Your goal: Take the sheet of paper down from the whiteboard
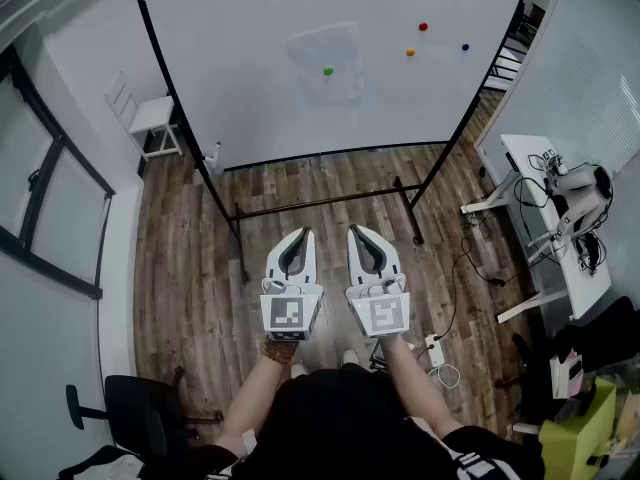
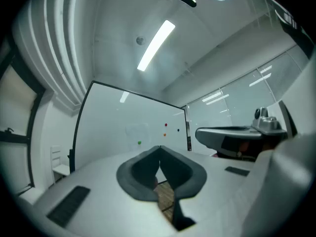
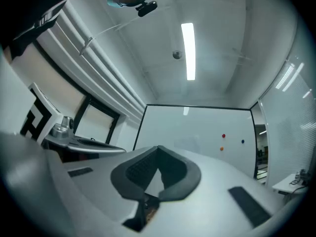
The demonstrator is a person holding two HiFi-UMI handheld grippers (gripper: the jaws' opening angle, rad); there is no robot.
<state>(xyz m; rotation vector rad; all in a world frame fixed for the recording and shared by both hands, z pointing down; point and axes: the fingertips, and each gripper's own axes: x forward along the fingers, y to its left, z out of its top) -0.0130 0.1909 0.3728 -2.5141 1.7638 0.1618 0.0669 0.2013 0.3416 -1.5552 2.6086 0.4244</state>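
While the person stands back from the whiteboard [image 1: 240, 88], both grippers are held side by side and roughly level, pointing towards it and well apart from it. The left gripper [image 1: 302, 234] has its jaws pressed together with nothing between them. The right gripper [image 1: 358, 232], just beside it, is closed and empty too. The paper [image 1: 340, 48] hangs on the whiteboard straight ahead of the two grippers, far beyond their tips, pinned by a green magnet [image 1: 328, 70] near its middle. Ahead and to the right of the right gripper, a red magnet [image 1: 423, 27], an orange magnet [image 1: 410, 52] and a blue magnet [image 1: 465, 46] sit on bare board, apart from the paper. A wood floor [image 1: 200, 268] lies below the grippers.
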